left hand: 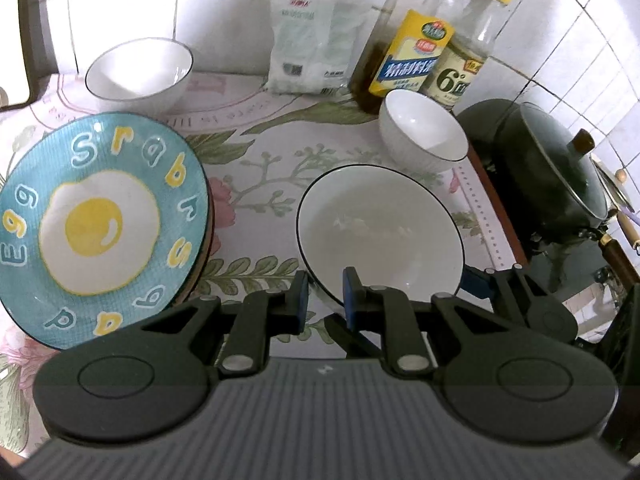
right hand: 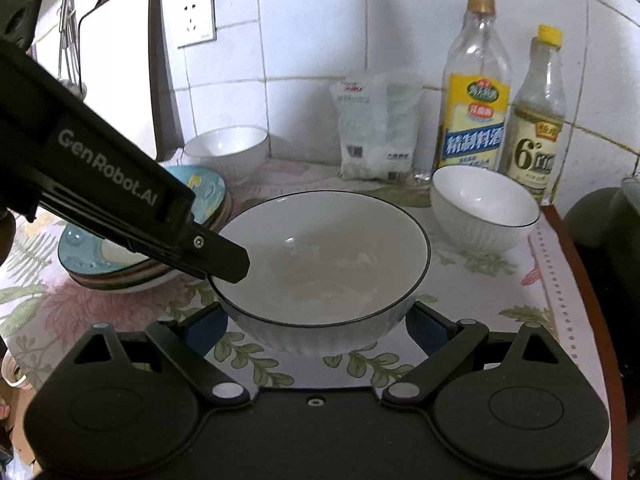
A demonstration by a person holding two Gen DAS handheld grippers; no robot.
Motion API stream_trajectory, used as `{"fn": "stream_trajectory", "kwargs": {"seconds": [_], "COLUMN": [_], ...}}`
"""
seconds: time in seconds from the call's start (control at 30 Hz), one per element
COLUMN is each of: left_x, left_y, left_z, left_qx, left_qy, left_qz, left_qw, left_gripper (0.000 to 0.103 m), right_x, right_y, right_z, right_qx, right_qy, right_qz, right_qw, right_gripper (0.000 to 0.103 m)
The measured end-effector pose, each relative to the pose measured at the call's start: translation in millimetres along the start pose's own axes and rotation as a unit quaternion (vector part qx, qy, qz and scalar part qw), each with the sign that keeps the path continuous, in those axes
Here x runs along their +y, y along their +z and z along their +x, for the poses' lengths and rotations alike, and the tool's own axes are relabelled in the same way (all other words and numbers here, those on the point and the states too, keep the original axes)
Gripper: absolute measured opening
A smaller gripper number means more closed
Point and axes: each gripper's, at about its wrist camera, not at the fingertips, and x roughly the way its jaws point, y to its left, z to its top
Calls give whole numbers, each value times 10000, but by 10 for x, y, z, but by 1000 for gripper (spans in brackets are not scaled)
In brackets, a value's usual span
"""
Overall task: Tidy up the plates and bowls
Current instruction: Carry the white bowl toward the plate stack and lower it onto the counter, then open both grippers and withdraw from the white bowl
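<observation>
The stack of plates (right hand: 120,268) under the blue fried-egg plate (left hand: 100,228) shows only as thin rims, so how many lie in it cannot be counted; in the right wrist view the left hand-held gripper's body covers much of that stack. The dark lidded pot (left hand: 560,176) at the right edge is partly cut off.

The large white bowl with a thin black rim (right hand: 320,264) sits on the floral-cloth worktop (left hand: 256,168), just right of the plate stack. The left hand-held gripper (left hand: 325,300) has its two blue-padded fingers on either side of the bowl's near-left rim, one inside and one outside; a gap shows between the pads, and whether they press the rim cannot be told. The right hand-held gripper (right hand: 316,328) is spread wide, its fingers flanking the bowl's ribbed outer wall on both sides, seemingly not touching.

Three bowls are visible: the large one, a smaller white bowl (left hand: 422,136) to the back right near the bottles, and another small white bowl (left hand: 138,70) at the back left. Two clear bottles (right hand: 504,108) with yellow labels or caps and one white plastic packet (right hand: 376,128) stand against the tiled wall.
</observation>
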Motion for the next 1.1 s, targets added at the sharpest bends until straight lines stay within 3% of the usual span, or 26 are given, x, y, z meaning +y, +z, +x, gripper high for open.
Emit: {"fn": "stream_trajectory", "kwargs": {"seconds": [0.27,0.57,0.8,0.97,1.1], "left_x": [77,80,10,-82,-170], "left_y": [-13,7,51,94,144], "left_z": [140,129,-51,-180,-281], "left_qx": [272,487,549,584,577], "left_qy": [54,-55,20,132,173], "left_qz": [4,-47,73,244,359], "left_qw": [9996,9988,9985,9979,9975], "left_gripper": [16,17,30,40,41], "right_x": [3,31,-41,-222,-387], "right_y": [-27,-107,-157,-95,13], "right_z": [164,67,-242,-488,-683], "right_qx": [310,265,196,112,18], "right_qy": [93,47,76,127,104], "right_qz": [-85,149,237,752,1080], "right_qw": [9994,9995,9995,9970,9941], "right_gripper": [98,98,98,98,98]}}
